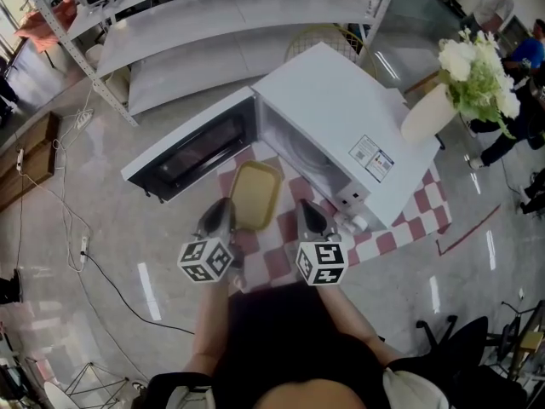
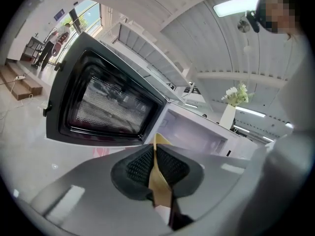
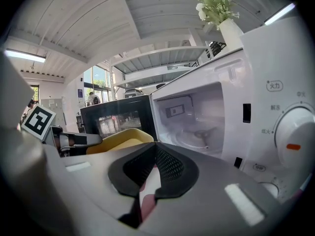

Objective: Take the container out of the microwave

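The yellow container (image 1: 254, 192) is outside the white microwave (image 1: 341, 135), just in front of its open cavity over the checkered cloth (image 1: 281, 250). My left gripper (image 1: 223, 210) is shut on the container's left rim. In the left gripper view the thin yellow rim (image 2: 160, 181) is pinched between the pads of the left gripper (image 2: 154, 149). My right gripper (image 1: 308, 215) hangs beside the container's right edge, shut with nothing in it. The right gripper view shows the right gripper (image 3: 155, 146) with its tips together, the container (image 3: 120, 139) to its left, and the empty cavity (image 3: 197, 127).
The microwave door (image 1: 196, 147) stands swung open to the left. A white vase of flowers (image 1: 451, 83) stands at the microwave's right. Metal shelving (image 1: 213, 15) runs behind. Cables (image 1: 85, 245) trail on the floor at left.
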A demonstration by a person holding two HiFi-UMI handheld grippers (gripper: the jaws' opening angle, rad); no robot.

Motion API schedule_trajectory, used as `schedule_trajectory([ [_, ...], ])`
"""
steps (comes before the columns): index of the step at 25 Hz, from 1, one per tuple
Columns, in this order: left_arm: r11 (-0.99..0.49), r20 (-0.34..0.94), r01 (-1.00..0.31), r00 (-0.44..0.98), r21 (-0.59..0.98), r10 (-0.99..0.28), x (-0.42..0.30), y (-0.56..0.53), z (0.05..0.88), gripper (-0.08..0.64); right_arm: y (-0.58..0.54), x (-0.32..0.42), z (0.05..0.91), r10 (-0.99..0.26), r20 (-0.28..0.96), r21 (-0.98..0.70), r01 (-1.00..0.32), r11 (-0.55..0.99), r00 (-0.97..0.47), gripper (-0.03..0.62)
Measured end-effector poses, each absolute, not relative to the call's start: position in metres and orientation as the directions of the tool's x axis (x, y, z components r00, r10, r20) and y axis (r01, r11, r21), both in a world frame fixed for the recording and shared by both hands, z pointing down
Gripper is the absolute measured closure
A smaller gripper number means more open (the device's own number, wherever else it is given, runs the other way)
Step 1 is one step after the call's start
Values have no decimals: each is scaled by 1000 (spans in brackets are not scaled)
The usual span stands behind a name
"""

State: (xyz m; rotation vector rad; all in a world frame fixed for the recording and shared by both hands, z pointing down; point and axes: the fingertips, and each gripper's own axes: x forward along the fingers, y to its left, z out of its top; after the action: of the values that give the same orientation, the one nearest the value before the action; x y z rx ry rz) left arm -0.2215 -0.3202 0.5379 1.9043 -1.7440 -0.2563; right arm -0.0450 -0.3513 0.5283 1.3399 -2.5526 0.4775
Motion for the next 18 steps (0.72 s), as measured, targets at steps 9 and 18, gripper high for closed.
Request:
schedule_trajectory([
  [9, 11, 180, -898, 76, 439, -981, -239, -299, 527, 534, -348, -55, 526, -743, 331, -183, -812, 554, -582, 592],
  [18, -38, 115, -956, 74, 290, -991, -239, -292, 510, 534, -341, -63, 510, -725, 301, -209, -785, 583, -619, 592],
])
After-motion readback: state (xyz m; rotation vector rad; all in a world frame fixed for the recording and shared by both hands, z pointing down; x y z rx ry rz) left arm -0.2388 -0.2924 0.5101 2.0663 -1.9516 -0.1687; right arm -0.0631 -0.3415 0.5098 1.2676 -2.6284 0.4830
